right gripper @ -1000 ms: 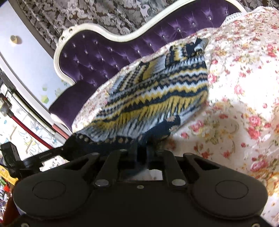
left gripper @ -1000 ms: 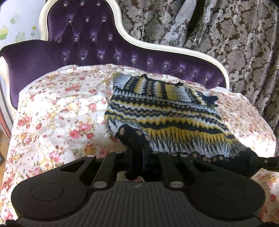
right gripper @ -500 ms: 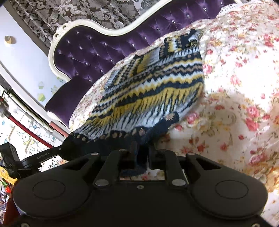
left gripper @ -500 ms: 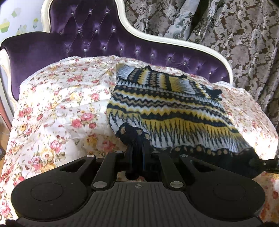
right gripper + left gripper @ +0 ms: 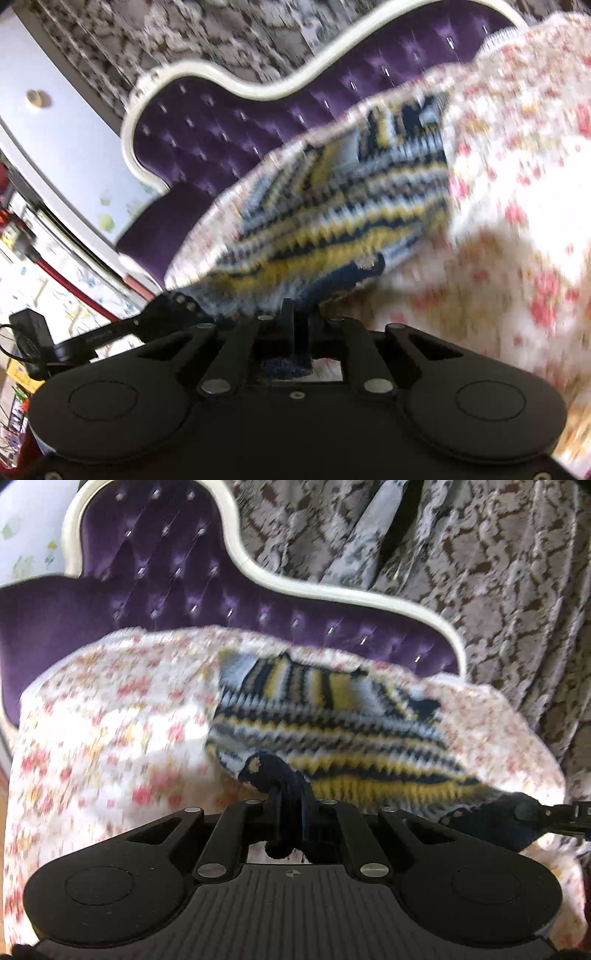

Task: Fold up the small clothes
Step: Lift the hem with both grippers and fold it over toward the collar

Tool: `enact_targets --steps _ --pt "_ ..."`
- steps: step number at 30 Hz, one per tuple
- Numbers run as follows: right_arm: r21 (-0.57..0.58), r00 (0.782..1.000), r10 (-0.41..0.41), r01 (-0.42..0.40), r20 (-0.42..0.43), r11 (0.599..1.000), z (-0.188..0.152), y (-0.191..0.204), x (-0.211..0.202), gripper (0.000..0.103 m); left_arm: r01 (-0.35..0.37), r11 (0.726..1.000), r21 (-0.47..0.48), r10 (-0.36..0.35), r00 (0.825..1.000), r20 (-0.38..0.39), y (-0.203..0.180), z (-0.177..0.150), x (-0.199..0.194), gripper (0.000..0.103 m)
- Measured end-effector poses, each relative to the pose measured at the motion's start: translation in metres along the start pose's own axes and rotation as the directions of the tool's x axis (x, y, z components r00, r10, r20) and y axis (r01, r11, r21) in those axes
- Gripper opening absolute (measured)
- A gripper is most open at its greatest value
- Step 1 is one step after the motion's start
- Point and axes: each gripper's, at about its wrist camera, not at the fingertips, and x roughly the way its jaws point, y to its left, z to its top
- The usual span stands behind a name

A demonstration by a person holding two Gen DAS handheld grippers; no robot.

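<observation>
Floral cover (image 5: 110, 716) lies open left of the sweater (image 5: 332, 731) — tufted backrest (image 5: 166, 590) walls the far edge.

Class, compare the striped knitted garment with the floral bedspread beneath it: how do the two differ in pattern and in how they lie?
The yellow, navy and white zigzag-striped knitted garment carries bands; the white floral bedspread carries scattered pink roses. The garment's dark near edge is lifted, pinched by the left gripper and right gripper; the bedspread lies spread. Both are soft fabric.
</observation>
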Motion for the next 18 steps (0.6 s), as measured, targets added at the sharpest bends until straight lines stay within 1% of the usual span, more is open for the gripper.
enact_targets --steps 3,6,8,11,15,18 --pt "0.005 0.999 0.038 -0.038 0.032 0.999 0.023 0.004 0.001 0.015 0.021 0.999 0.034 -0.023 0.999 0.045 -0.003 0.026 0.001 0.008" --pt "0.006 0.996 0.066 -0.066 0.065 0.998 0.048 0.006 0.006 0.015 0.042 0.998 0.055 -0.047 0.995 0.083 -0.006 0.053 0.009 0.007" --pt "-0.013 0.993 0.075 -0.074 0.089 0.997 0.066 0.009 0.013 0.015 0.037 0.997 0.071 -0.045 0.993 0.112 -0.008 0.069 0.018 0.007" --pt "-0.059 0.989 0.072 -0.064 0.126 0.996 0.095 0.010 0.025 0.015 0.020 0.994 0.104 -0.037 0.985 0.166 -0.013 0.090 0.033 0.005" --pt "-0.081 0.984 0.053 -0.039 0.172 0.996 0.129 -0.001 0.050 0.015 0.020 0.996 0.082 -0.036 0.979 0.200 -0.013 0.119 0.065 0.005" --pt "-0.088 0.979 0.023 -0.005 0.201 0.996 0.155 -0.015 0.076 0.015 -0.007 0.997 0.082 -0.012 0.974 0.227 -0.009 0.136 0.094 0.005"
